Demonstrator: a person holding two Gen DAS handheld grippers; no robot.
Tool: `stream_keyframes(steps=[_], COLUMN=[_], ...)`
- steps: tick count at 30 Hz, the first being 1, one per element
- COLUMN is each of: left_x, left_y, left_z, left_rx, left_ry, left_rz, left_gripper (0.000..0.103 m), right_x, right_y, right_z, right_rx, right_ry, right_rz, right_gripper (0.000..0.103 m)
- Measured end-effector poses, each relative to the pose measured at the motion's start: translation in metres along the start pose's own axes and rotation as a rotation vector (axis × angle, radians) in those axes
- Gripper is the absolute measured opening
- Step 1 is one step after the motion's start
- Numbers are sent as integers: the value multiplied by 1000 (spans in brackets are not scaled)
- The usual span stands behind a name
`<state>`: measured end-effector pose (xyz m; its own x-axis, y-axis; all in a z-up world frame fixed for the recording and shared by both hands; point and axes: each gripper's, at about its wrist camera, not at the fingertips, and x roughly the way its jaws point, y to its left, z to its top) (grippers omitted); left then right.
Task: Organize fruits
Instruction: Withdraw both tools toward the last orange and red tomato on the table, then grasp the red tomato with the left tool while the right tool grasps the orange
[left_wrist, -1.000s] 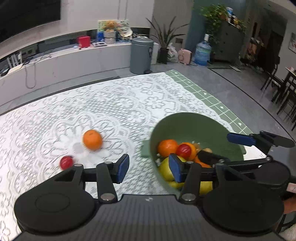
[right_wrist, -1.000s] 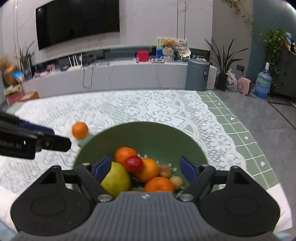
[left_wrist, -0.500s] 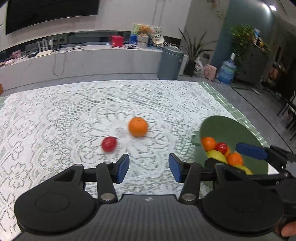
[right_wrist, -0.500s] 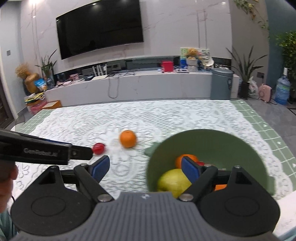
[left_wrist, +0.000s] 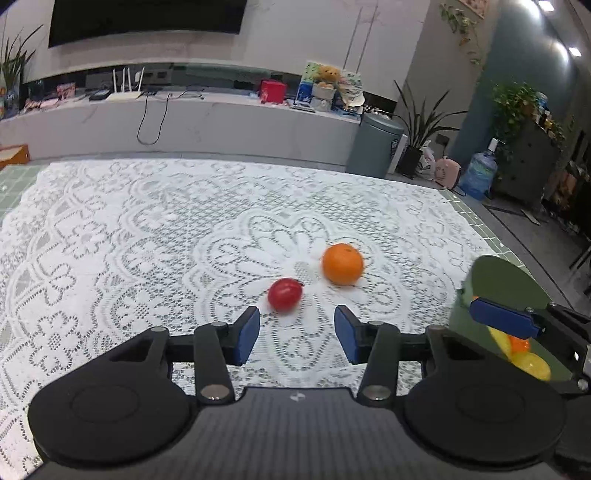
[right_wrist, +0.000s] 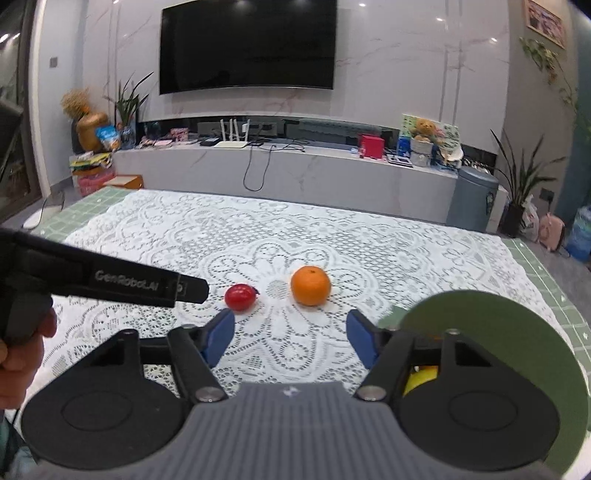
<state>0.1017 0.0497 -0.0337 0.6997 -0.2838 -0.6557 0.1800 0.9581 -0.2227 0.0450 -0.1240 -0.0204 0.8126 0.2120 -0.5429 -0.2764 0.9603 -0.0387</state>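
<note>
A small red fruit (left_wrist: 284, 293) (right_wrist: 240, 297) and an orange (left_wrist: 342, 263) (right_wrist: 310, 285) lie loose on the white lace tablecloth. My left gripper (left_wrist: 297, 332) hovers just short of the red fruit; its jaws are closing with nothing between them. My right gripper (right_wrist: 290, 339) is short of both fruits, below the gap between them; its jaws are closing too, on nothing. The green bowl (left_wrist: 506, 280) (right_wrist: 498, 332) sits at the right, its yellow and orange fruits mostly hidden. The left gripper's body (right_wrist: 110, 280) reaches in from the left.
A person's hand (right_wrist: 18, 350) holds the left gripper at the left edge. The green checked cloth (right_wrist: 569, 314) shows past the lace on the right. Beyond the table stand a long low cabinet (right_wrist: 295, 173) and a grey bin (right_wrist: 472, 199).
Both views have swung left, away from the bowl and onto the loose red fruit and orange. The bowl has slid to the right edge. The right gripper's jaws have narrowed.
</note>
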Motion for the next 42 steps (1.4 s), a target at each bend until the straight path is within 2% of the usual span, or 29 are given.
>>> stream_keyframes(steps=[3,10,16,23,29,35,42], left_x=[10,36,60,86,96,101,95], left_y=[7,5,2,1,0,7,17], left_z=[2,7,14,17,18,19,25], left_rx=[-10,7,74,159,194,144,72], left_ry=[13,32,68,124,142,148,132], left_rz=[-1,-10,-11,-21,-18,-30,-27], left_gripper=[46,45,45,45,44,38,34], right_x=[16,48,77,91,103,117,127], right_y=[7,14,0,-15,-21,-25,-23], right_z=[0,3,13,24,29,35,45], right_rx=[-54,-148,-149,-148,-126,-96,-24], right_ry=[11,57,149,197,225,259,260], right_rz=[-8,-38,-66,-65,-46,-8,-22], right_gripper=[52,40,38,38,38,38,38])
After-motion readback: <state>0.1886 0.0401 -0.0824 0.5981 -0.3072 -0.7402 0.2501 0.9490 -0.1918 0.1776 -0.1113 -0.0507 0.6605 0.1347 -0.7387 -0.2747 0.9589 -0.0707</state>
